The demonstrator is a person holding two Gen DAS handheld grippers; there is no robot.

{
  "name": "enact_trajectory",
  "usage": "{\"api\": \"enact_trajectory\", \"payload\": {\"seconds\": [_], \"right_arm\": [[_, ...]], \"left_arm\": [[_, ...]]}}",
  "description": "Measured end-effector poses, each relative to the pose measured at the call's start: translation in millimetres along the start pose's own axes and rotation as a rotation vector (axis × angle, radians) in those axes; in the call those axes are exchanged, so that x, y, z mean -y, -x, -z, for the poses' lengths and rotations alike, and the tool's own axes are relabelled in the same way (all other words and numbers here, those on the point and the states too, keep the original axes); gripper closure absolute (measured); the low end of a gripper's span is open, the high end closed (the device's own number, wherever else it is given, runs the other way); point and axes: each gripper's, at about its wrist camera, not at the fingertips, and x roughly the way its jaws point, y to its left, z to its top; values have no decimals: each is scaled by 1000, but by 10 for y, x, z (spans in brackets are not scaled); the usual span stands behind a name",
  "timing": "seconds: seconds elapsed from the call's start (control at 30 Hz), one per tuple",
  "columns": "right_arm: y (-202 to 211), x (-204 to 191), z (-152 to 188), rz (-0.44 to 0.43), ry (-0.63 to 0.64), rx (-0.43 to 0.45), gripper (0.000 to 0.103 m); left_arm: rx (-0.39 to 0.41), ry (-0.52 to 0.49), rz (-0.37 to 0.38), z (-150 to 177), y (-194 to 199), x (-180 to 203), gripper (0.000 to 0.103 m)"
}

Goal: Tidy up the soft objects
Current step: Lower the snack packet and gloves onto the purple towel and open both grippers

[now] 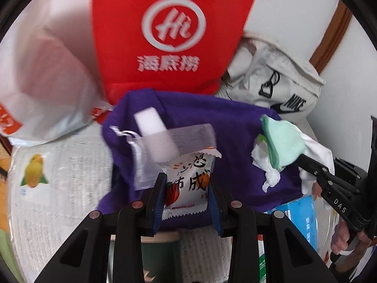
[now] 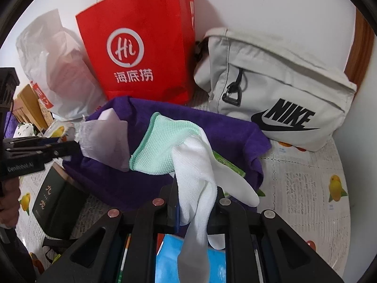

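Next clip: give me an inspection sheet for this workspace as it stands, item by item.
Surface: tablecloth with lemon prints.
Job's things: snack packet and mesh pouch in left claw; white glove with green cuff in right claw; purple cloth spread beneath.
Clutter: red bag, Nike bag, plastic bag, dark box, blue pack.
Grippers: both shut on their loads.
Cables: nothing seen.
Surroundings: white wall, wooden trim.
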Motion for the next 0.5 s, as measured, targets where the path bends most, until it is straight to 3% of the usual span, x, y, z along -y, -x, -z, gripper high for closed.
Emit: {"api": "enact_trajectory", "payload": {"seconds": [0.23,0.5], "right_arm": [[-295,44,-27,-8,-1,-54,87],[-509,56,-49,-14,3,-87,84]], "left_arm": [[-95,26,-31,-18,-380,-68,71],[-134,52,-25,-56,-550,-135,68]]}}
